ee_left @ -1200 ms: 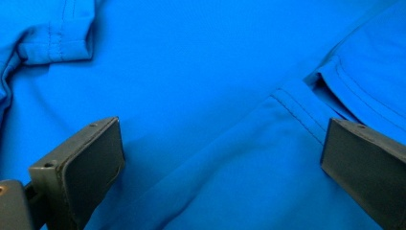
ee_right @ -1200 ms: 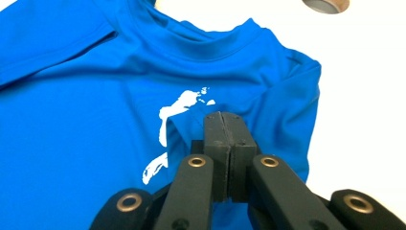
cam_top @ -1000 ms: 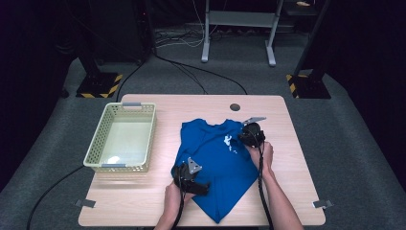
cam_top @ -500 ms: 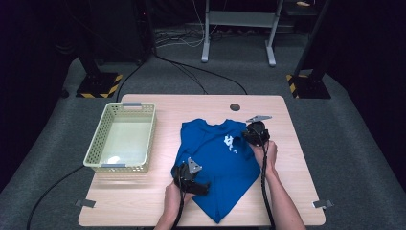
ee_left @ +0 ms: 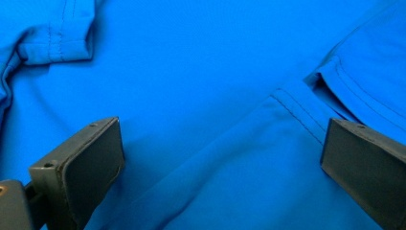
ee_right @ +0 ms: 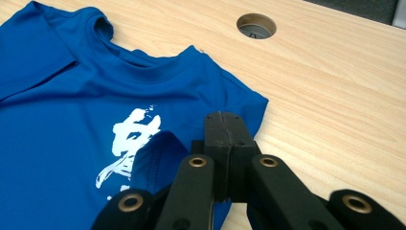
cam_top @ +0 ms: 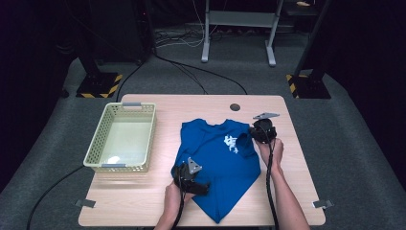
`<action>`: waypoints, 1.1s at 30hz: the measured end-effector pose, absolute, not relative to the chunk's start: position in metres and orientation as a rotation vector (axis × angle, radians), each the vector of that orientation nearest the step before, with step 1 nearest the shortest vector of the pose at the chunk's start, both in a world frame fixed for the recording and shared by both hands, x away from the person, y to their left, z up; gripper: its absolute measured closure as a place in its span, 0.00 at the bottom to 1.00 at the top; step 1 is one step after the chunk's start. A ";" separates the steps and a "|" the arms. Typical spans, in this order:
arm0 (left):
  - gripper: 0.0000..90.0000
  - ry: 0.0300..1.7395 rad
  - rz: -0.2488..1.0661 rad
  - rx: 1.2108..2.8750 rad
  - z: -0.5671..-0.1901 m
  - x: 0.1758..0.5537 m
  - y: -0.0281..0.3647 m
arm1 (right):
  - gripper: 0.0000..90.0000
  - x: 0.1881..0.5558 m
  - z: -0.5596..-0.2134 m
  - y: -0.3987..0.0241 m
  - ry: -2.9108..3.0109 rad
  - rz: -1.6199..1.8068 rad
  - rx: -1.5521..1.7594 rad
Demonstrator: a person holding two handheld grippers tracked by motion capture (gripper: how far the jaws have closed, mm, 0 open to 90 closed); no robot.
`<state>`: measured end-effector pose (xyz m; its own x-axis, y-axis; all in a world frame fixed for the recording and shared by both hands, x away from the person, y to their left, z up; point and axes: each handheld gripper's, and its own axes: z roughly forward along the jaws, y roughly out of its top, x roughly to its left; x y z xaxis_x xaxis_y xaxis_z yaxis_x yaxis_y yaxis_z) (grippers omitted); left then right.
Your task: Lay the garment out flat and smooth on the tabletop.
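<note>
1. Under both tools lies the blue T-shirt (cam_top: 218,163), spread on the table (cam_top: 297,120) with its white print (ee_right: 129,139) up.
2. The right tool (ee_right: 224,129) has its jaws pressed together, a folded sleeve edge (ee_right: 153,155) just beside them; whether cloth is pinched I cannot tell.
3. The left tool (ee_left: 220,158) stands wide apart over flat cloth, gripping nothing.
4. Well left of the left tool sits a basket (cam_top: 95,151).

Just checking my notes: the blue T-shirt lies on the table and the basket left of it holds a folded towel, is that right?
Not quite. The blue T-shirt lies on the table, but the basket left of it is empty, as the high view shows.
</note>
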<state>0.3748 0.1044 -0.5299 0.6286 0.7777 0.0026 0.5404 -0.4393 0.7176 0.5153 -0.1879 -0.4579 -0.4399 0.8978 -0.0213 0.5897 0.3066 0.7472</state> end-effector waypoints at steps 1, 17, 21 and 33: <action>0.01 1.026 0.437 2.153 -0.530 0.375 0.104 | 1.00 0.515 -0.458 -0.189 2.140 0.943 1.321; 0.01 1.025 0.438 2.153 -0.530 0.375 0.104 | 1.00 0.516 -0.453 -0.208 2.106 0.905 1.351; 0.01 1.026 0.437 2.153 -0.530 0.375 0.104 | 1.00 0.516 -0.454 -0.214 2.096 0.894 1.366; 0.01 1.026 0.437 2.153 -0.530 0.375 0.104 | 1.00 0.520 -0.459 -0.232 2.073 0.861 1.423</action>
<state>0.3748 0.1044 -0.5299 0.6289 0.7774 0.0029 0.5403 -0.4398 0.7174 0.5198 -0.2323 -0.4594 -0.3449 0.9379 -0.0356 0.6366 0.2616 0.7254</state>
